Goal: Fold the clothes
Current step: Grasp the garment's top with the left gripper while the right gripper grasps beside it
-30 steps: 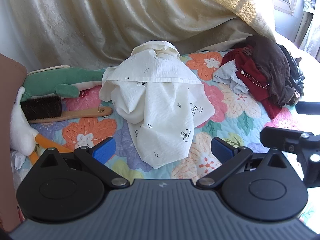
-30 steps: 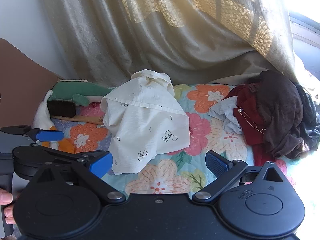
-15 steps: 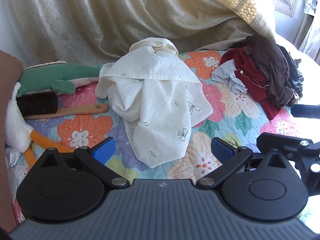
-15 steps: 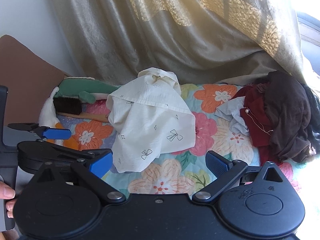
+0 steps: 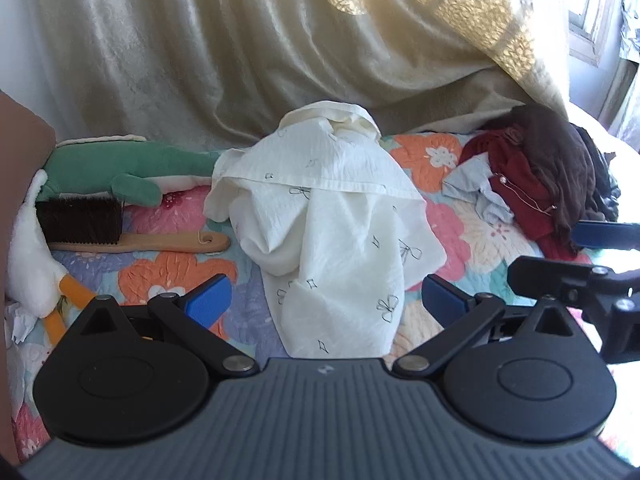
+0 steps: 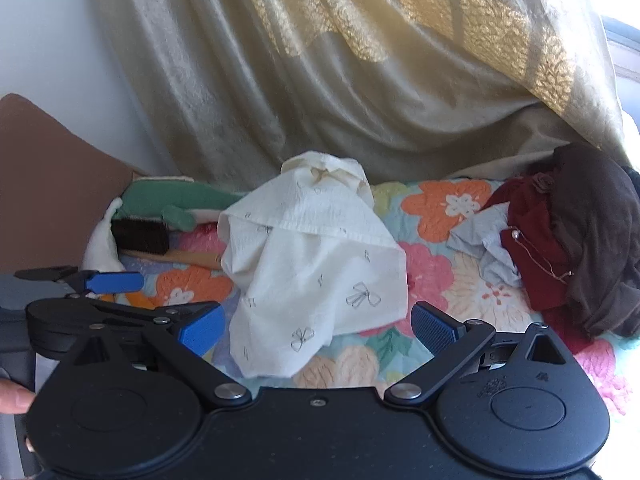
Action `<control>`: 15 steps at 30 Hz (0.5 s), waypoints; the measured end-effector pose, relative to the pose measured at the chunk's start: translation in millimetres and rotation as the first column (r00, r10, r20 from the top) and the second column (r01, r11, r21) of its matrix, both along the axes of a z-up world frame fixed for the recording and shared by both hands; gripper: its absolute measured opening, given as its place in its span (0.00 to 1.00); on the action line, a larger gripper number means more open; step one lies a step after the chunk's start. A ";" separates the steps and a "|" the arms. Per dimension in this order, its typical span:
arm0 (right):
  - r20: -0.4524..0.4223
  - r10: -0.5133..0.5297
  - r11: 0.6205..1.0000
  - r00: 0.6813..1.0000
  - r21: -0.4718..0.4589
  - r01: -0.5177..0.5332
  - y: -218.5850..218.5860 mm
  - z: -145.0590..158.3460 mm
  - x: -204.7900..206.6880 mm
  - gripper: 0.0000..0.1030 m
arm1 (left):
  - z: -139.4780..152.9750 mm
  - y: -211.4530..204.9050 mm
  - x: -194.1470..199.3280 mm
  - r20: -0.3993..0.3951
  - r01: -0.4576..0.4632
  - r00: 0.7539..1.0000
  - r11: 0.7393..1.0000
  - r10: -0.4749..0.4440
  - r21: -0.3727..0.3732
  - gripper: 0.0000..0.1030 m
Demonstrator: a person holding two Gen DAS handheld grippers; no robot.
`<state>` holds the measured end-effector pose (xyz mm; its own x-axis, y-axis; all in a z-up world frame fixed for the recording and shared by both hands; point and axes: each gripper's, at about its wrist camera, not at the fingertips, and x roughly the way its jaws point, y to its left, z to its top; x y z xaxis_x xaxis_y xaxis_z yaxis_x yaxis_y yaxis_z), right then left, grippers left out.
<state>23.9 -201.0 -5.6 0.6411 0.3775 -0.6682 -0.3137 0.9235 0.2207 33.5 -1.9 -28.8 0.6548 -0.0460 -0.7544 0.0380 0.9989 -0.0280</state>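
A crumpled cream garment (image 5: 324,224) (image 6: 312,272) printed with small bows lies heaped in the middle of the floral quilt (image 5: 172,276) (image 6: 444,208). My left gripper (image 5: 326,300) hangs open just in front of its near end, blue pads apart, nothing between them. The right gripper (image 6: 316,324) is open too, slightly right of the left one and facing the same garment. A pile of dark red, brown and pale blue clothes (image 5: 540,176) (image 6: 560,248) sits at the quilt's right end.
A green plush toy (image 5: 120,168), a wooden-handled brush (image 5: 120,232) and a white plush bird (image 5: 32,264) lie on the left. A beige curtain (image 5: 280,48) hangs behind the bed. Brown board (image 6: 48,184) at far left. A fingertip (image 6: 14,396) shows at the lower left.
Both grippers have shifted left and a little closer to the cream garment, which now sits more centred and lower in both views. The clothes have not moved.
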 end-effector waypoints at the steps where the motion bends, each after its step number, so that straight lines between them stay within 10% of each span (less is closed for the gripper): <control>1: 0.017 0.012 1.000 1.000 -0.028 -0.011 7.6 -3.3 9.5 0.98 | -5.2 4.4 6.7 -0.010 -0.002 1.000 1.000 0.002 -0.007 1.00; 15: -0.115 0.070 0.997 0.991 -0.002 -0.071 22.7 -93.6 115.8 0.98 | -93.2 53.4 77.5 0.019 -0.017 1.000 0.987 0.020 -0.161 0.99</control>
<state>139.7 -178.4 -99.2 0.5321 0.4145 -0.7383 -0.3512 0.9015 0.2530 110.9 51.5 -122.0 0.6721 -0.1531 -0.7245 0.0217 0.9821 -0.1873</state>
